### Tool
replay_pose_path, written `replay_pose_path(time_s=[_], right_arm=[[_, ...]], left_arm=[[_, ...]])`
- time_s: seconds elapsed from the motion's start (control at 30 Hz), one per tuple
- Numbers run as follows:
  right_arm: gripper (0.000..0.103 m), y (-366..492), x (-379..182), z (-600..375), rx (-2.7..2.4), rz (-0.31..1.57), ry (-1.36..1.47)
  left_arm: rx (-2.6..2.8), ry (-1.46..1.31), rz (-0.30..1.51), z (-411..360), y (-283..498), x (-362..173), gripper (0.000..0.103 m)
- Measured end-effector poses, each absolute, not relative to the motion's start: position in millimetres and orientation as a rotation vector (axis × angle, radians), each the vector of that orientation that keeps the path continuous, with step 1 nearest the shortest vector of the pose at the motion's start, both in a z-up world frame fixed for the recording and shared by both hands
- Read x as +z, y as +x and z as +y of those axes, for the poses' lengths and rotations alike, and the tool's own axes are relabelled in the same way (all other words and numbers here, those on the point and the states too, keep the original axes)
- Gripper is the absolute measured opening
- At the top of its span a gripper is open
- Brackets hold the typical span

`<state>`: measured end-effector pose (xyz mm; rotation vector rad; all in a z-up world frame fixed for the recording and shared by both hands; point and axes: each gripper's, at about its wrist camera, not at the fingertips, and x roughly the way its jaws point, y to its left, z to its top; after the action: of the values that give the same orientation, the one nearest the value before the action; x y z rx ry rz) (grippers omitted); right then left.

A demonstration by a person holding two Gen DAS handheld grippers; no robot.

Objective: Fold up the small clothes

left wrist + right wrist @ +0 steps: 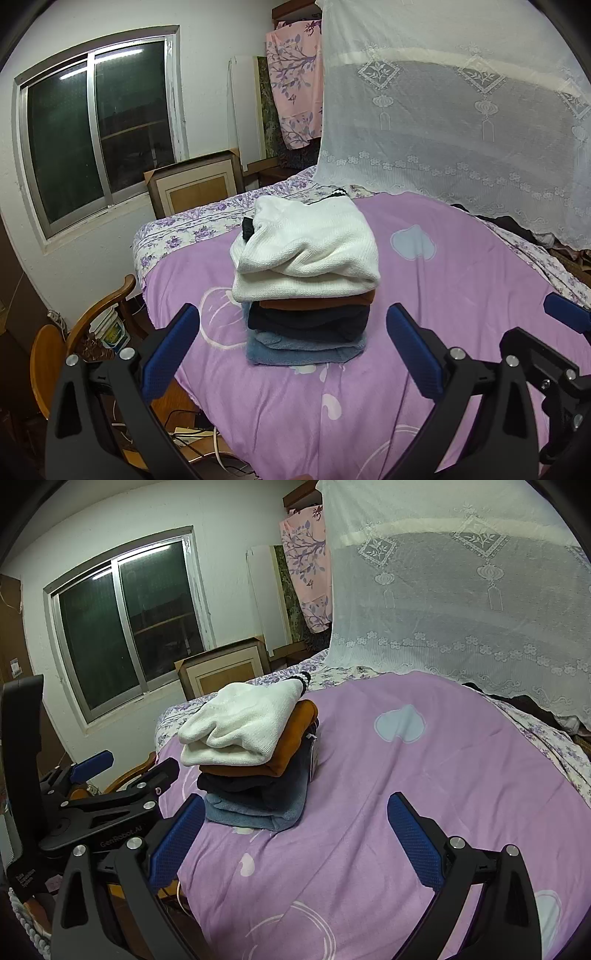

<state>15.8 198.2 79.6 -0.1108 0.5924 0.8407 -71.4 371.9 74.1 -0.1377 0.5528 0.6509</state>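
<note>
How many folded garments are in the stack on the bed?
4 visible. White knit on top, brown one under it, dark navy one next, light blue one at the bottom on the bedspread. Thinner layers may be hidden.

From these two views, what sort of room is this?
Most likely a home bedroom: a bed with a purple cover, a lace mosquito net hung over it, and folded clothes stacked on top.

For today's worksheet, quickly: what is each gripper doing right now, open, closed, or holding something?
Left gripper: open, holding nothing, facing the pile of clothes.
Right gripper: open, holding nothing, over the purple bedcover.
</note>
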Motion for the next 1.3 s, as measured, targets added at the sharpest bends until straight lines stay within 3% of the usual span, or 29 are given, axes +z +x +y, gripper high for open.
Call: replay_pose_path(time_s=[1.3], right_arm=[[0.1, 12.8, 83.4, 195.3, 0.844, 0.584, -0.108]], left_arm=[[0.653, -0.142, 0.548, 370.4, -74.6, 75.9, 0.099]])
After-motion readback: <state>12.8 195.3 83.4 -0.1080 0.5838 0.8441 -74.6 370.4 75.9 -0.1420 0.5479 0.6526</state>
